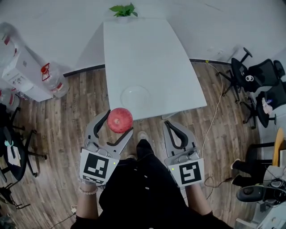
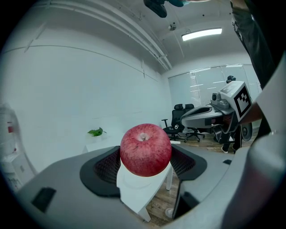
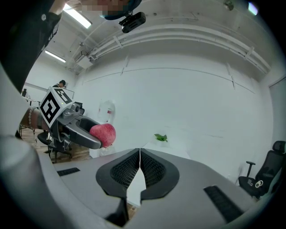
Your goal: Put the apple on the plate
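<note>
The left hand-held gripper grasps the apple, a round, red, finely speckled fruit with its stem dimple up. Black cross-hatched pads press on either side of it. In the head view the apple hangs just off the near edge of the smooth white counter, over wood-plank floor. The plate, a pale shallow disc, lies on the counter near that edge, apart from the apple. The right hand-held gripper is clenched on nothing, its ribbed pads meeting along a thin seam. A leafy plant stands at the counter's far end.
</note>
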`<state>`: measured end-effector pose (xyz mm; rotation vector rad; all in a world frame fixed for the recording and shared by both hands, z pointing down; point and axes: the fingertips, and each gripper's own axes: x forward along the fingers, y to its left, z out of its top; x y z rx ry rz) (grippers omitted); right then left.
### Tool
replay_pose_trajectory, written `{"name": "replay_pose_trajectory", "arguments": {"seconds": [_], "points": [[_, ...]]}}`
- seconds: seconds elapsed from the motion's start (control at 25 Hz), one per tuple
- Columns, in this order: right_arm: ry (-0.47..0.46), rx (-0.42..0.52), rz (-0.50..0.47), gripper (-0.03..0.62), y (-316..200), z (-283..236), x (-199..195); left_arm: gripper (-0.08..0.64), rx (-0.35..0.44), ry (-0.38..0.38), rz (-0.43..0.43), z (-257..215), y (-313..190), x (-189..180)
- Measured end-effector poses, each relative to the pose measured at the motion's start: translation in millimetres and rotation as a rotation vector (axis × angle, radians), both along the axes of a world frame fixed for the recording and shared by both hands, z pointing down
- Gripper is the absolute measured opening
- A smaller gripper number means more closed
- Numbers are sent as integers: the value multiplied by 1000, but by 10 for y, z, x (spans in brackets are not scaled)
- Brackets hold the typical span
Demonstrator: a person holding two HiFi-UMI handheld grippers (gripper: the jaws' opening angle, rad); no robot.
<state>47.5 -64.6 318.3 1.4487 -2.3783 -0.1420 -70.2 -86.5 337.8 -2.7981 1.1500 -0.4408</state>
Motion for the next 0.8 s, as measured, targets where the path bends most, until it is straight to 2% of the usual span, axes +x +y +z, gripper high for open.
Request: {"name": "replay_pose_trajectory", "arguments": {"seconds": [0.2, 0.52, 0.64, 0.8], "points": [[5, 1, -33, 41, -239, -11, 12, 354, -25, 18, -46, -10, -200, 22], [4, 0, -100, 41, -644, -52, 30, 354, -13, 8, -95, -30, -560, 64], [7, -13, -118, 41, -775, -28, 41, 354, -49, 22, -137, -24, -655, 65], [1, -21, -141, 41, -934, -6, 38, 354, -34, 7, -147, 7, -786, 65]]}}
